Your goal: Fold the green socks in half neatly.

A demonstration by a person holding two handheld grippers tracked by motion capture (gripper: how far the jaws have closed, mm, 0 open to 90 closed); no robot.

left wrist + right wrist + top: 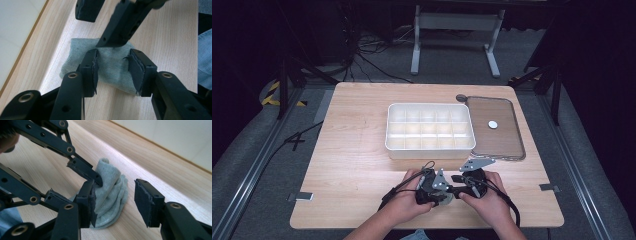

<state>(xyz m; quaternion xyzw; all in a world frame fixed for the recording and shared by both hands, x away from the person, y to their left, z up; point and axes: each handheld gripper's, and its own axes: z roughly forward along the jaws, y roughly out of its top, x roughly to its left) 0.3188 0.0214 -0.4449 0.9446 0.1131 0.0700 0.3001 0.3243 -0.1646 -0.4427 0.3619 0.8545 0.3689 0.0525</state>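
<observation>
Below, my left tongs (112, 72) stand apart, straddling a folded grey-green sock (110, 65) lying flat on the desk (357, 150). My right tongs (115, 202), likewise apart, meet it from the opposite side, one jaw touching. Beyond stand a white compartment box (430, 148), empty, and a tray (511, 150) holding one white disc (493, 124).

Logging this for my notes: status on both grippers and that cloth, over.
Left gripper open, fingers astride grey-green cloth. Right gripper open, cloth beside one finger. Nothing in the way.
</observation>
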